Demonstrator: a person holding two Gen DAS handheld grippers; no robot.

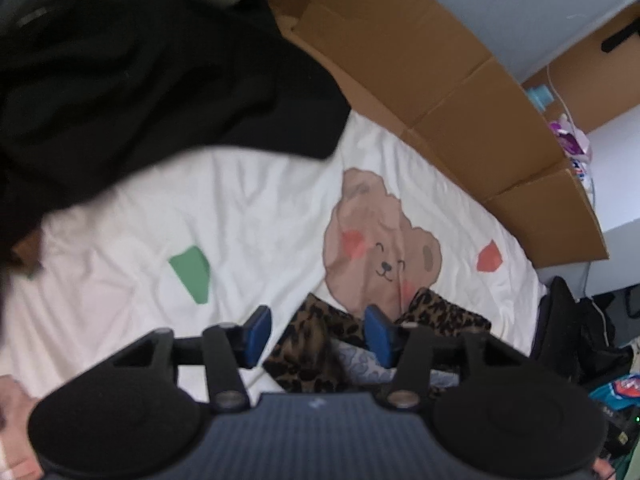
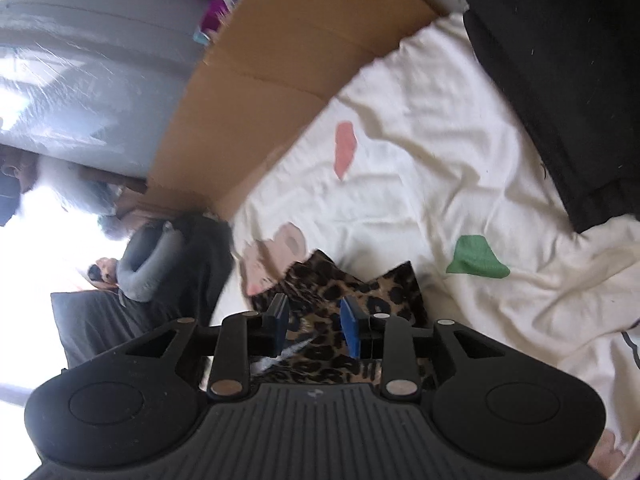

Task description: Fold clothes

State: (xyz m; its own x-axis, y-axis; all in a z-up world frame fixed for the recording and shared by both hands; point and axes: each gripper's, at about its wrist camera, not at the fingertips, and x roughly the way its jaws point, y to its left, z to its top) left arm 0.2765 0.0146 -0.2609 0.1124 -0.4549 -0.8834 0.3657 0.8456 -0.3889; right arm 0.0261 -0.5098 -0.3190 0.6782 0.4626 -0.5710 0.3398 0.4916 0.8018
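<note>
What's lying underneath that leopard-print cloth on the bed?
The leopard-print cloth rests on a white sheet printed with a bear, whose lower edge it covers. A pale grey layer peeks from the cloth's folds. Anything beneath is hidden.

A soft leopard-print cloth (image 1: 312, 344) lies on a wrinkled white cotton sheet (image 1: 240, 216). Matt brown cardboard (image 1: 440, 92) and dull black fabric (image 1: 140, 80) border it.

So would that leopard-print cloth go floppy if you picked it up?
Probably floppy: the leopard cloth lies creased and bunched on the sheet. Likely light, since it looks thin. Pushed, it would likely crumple, not slide whole.
</note>
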